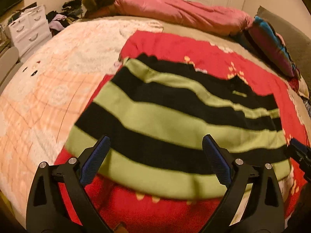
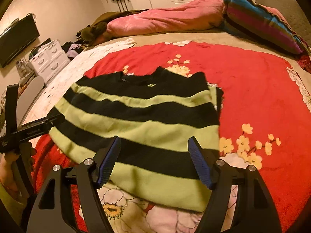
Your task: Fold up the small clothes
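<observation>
the left gripper [image 1: 155, 155] hangs with its jaws spread wide, holding nothing, poised over the near hem of the striped sweater [image 1: 175, 120]. the right gripper [image 2: 153, 157] is the same: jaws parted, empty, aimed at the hem from its own side. my guess is that both stand open like this because they are lining up to pinch the bottom edge and carry it toward the collar. whether the pads already touch the cloth i cannot tell; the picture is smeared there.

the pads are dark blue with a fine ribbed grip, set on black plastic arms with small silver bolts. in the right view the left tool shows at the edge, with a hand [image 2: 11, 167] wrapped round its handle.

the sweater lies flat in the middle of the bed, collar away from the grippers, broad bands of black and lime green running across it. it looks like a soft, thickish knit, and its sides seem already turned in, which gives a neat oblong.

under it is a red floral blanket [image 2: 262, 97], fuzzy, with pale blossoms. beyond lie a puffy pink quilt [image 1: 175, 9] and a striped pillow [image 2: 262, 19].
</observation>
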The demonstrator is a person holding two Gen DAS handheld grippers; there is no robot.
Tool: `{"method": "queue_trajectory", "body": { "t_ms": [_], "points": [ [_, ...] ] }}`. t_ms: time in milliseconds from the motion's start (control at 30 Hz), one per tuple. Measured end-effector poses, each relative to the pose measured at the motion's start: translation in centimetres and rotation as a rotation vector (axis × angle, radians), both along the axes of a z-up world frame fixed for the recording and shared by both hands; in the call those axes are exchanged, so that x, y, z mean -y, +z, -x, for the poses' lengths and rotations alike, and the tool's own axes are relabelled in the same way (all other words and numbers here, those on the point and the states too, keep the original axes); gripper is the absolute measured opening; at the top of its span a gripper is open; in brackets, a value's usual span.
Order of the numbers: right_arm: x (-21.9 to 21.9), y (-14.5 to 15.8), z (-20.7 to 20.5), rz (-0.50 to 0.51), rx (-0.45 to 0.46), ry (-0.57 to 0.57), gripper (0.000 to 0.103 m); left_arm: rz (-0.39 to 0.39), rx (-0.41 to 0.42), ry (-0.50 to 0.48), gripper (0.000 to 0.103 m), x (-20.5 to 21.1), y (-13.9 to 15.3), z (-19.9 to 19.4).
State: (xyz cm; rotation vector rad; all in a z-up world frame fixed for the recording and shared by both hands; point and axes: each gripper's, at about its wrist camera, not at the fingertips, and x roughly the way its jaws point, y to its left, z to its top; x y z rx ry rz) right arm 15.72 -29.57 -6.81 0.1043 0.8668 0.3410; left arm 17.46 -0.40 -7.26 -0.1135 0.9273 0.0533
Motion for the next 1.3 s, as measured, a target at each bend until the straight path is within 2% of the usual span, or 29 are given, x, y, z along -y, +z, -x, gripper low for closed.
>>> {"method": "queue_trajectory", "body": {
  "t_ms": [100,167,300,400,567,733,1067,1133,1167,1300],
  "points": [
    [-0.6,-0.2,0.4,0.019,0.000,0.010,0.079,-0.002,-0.030,0.007,0.092,-0.1,-0.6,0.7],
    [-0.8,-0.4,0.5,0.026,-0.003,0.005,0.079,-0.003,-0.045,0.001,0.093,0.0,-1.2,1.1],
    [-0.6,-1.6,0.3,0.046,-0.050,-0.021,0.079,-0.069,-0.080,-0.017,0.093,0.6,-2.5,1.1],
    [-0.5,-3.1,0.1,0.078,-0.110,-0.035,0.079,-0.074,-0.113,-0.019,0.093,0.6,-3.3,1.0],
    [-0.4,-3.9,0.3,0.093,-0.123,-0.028,0.079,-0.072,-0.118,-0.023,0.093,0.4,-3.6,1.0],
    [-0.1,-2.4,0.8,0.036,-0.091,-0.042,0.079,-0.046,-0.100,-0.015,0.093,0.2,-3.0,1.2],
    [0.0,-0.1,1.6,0.031,-0.029,-0.039,0.079,-0.022,-0.068,0.004,0.093,-0.2,-1.8,1.7],
    [-0.1,0.3,1.8,0.035,-0.020,-0.040,0.095,-0.019,-0.062,0.009,0.093,-0.4,-1.7,1.8],
    [0.0,0.5,2.0,0.038,-0.008,-0.047,0.098,-0.019,-0.059,0.012,0.093,-0.5,-1.6,1.9],
    [-0.7,1.6,2.4,0.051,0.028,-0.031,0.098,-0.014,-0.049,0.028,0.093,-1.0,-1.3,2.2]
  ]
}}
